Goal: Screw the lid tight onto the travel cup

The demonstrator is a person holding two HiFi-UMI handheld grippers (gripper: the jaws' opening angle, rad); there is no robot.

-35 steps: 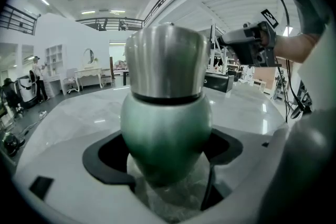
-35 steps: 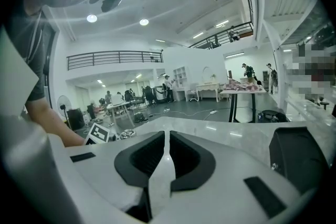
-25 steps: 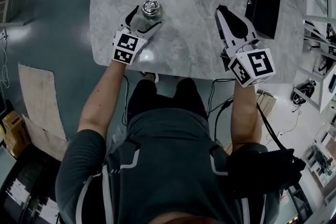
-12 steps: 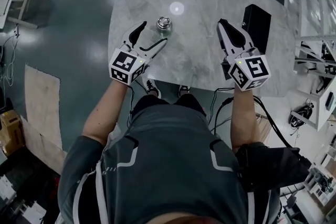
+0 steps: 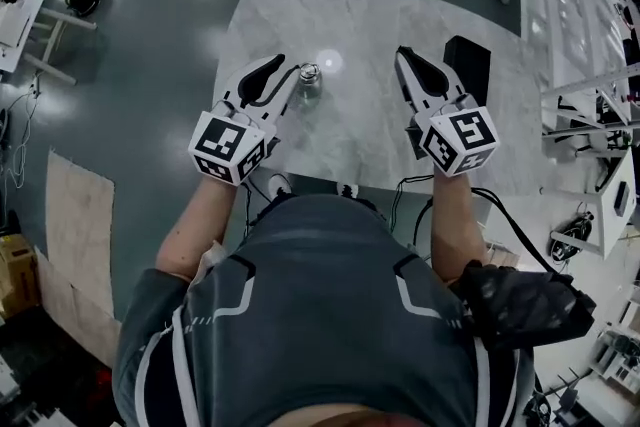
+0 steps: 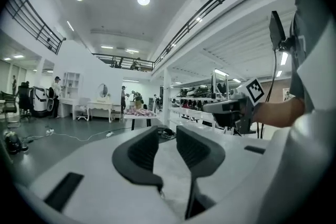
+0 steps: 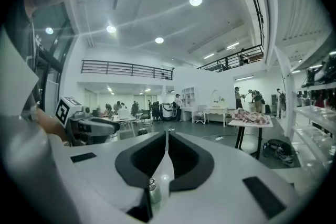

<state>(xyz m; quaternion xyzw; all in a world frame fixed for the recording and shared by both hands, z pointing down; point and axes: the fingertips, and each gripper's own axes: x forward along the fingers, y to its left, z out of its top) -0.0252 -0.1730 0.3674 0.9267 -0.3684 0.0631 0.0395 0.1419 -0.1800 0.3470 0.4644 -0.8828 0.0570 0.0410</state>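
The travel cup [image 5: 309,76], clear with a silver lid on top, stands upright on the marble table [image 5: 380,10] far below me. My left gripper [image 5: 290,67] is raised high above the table and overlaps the cup's left side in the head view. Its jaws have just been closing. In the left gripper view a narrow gap remains in the left gripper [image 6: 167,134], with nothing in it. My right gripper [image 5: 402,53] is also lifted, to the right of the cup. The right gripper view shows the right gripper [image 7: 167,136] with its pads together, holding nothing.
A black box [image 5: 468,61] lies on the table's right side, beside the right gripper. A bright ceiling-light reflection [image 5: 327,63] sits just behind the cup. Cables and equipment litter the grey floor around the table. Both gripper views show a large hall with distant people and tables.
Both grippers have risen well above the table. The left one has let go of the cup and its jaws have narrowed. The cup stays standing on the table.
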